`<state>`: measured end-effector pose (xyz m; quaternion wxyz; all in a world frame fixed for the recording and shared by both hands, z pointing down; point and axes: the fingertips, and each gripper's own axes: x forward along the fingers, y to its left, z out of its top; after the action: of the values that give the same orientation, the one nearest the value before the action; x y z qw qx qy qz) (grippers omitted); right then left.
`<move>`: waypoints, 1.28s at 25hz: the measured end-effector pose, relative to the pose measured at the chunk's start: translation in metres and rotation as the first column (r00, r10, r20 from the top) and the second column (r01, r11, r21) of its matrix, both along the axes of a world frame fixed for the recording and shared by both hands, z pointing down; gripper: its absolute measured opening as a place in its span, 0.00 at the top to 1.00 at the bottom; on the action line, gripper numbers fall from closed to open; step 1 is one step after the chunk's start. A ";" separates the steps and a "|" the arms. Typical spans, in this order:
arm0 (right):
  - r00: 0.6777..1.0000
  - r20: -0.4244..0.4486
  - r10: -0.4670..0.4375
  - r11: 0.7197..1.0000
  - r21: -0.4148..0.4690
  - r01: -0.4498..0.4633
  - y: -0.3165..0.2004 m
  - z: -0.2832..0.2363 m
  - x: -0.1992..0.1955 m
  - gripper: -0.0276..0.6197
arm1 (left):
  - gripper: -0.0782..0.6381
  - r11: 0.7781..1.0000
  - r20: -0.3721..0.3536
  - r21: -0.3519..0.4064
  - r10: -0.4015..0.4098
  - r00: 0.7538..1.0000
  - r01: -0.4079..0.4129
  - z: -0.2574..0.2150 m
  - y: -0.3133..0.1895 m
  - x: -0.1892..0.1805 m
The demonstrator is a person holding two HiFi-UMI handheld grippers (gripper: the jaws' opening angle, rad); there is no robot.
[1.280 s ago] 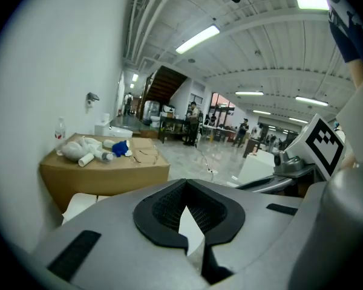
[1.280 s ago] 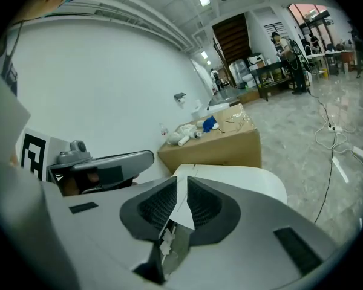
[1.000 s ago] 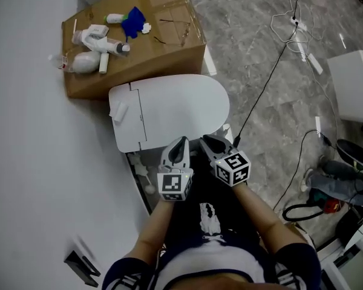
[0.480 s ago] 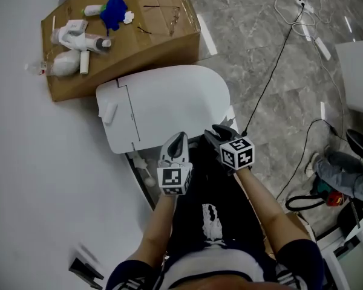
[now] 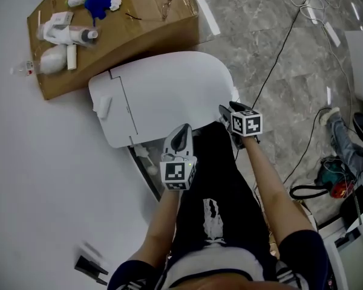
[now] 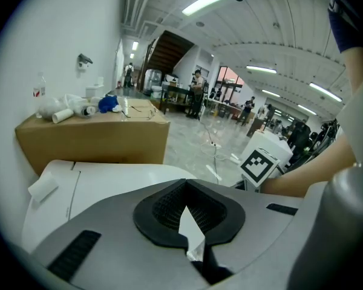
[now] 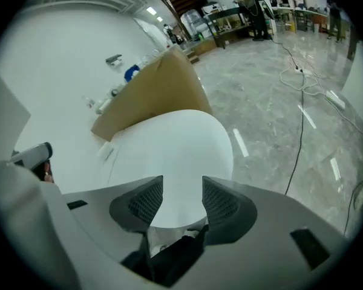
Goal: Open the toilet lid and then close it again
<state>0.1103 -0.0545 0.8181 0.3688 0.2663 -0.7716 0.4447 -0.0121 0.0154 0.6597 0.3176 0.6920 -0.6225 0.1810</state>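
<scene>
The right tool (image 5: 227,109) stands spread, its jaws having just been opening. The front rim of the toilet lid (image 5: 169,92) shows in the gap, with neither pad pressing on it. This tool sits at the lid's 4 o'clock. The left tool (image 5: 181,132) is pressed together on nothing, just off the lid's 6 o'clock edge. The lid lies shut and flat. At its 11 o'clock a cardboard box (image 5: 139,23) carries white bottles (image 5: 63,35). At 2 o'clock a black cable (image 5: 278,59) trails over the marble floor (image 5: 242,17).
</scene>
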 end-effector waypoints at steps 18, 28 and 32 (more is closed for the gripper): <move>0.989 0.044 0.142 0.964 -0.233 -0.128 -0.035 0.093 0.025 0.69 | 0.88 0.985 -0.011 -0.142 0.100 0.995 -0.101 0.053 -0.007 0.014; 0.983 0.076 0.169 0.938 -0.317 -0.137 -0.037 0.097 0.025 0.73 | 0.88 0.978 -0.028 -0.172 0.117 0.993 -0.120 0.067 -0.006 0.027; 0.976 0.040 0.213 0.941 -0.279 -0.194 -0.037 0.087 0.027 0.75 | 0.88 0.977 -0.036 -0.170 0.122 0.992 -0.127 0.067 -0.003 0.031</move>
<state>0.1368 -0.0912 0.9048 0.3268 0.2755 -0.6836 0.5915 0.0188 0.0123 0.7267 0.3722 0.7018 -0.5558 0.2448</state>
